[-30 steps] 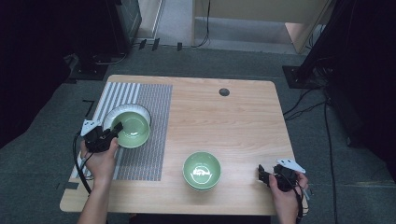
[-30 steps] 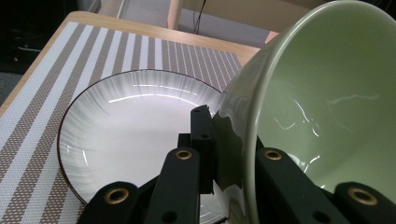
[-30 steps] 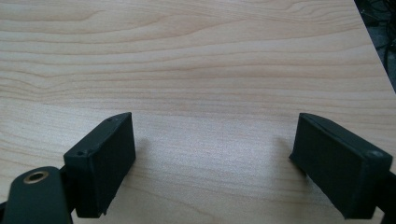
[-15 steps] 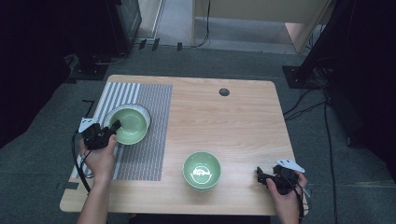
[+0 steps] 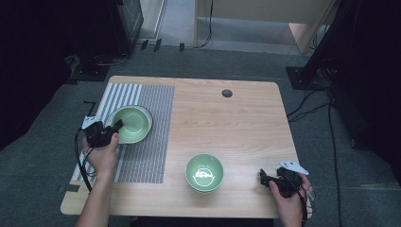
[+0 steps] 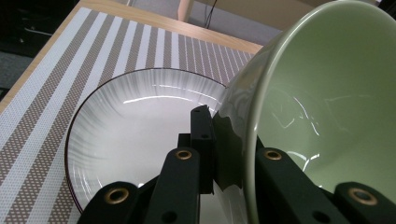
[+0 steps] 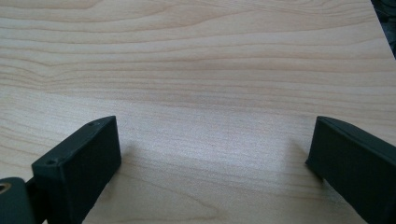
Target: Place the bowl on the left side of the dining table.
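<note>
A green bowl rests in or just above a white plate with a dark rim, on the striped placemat at the table's left. My left gripper is shut on this bowl's near rim, one jaw inside and one outside; the bowl looks tilted in the left gripper view. A second green bowl stands on the bare wood near the front middle. My right gripper is open, low over the wood at the front right, a little right of that bowl; nothing lies between its fingers.
A small dark round disc sits near the table's far edge. The wooden table stretches between the placemat and the right edge. Cables and dark equipment stand on the floor around it.
The left gripper and its bowl shifted slightly toward the person and left over the plate. The right gripper moved a little left along the front edge.
</note>
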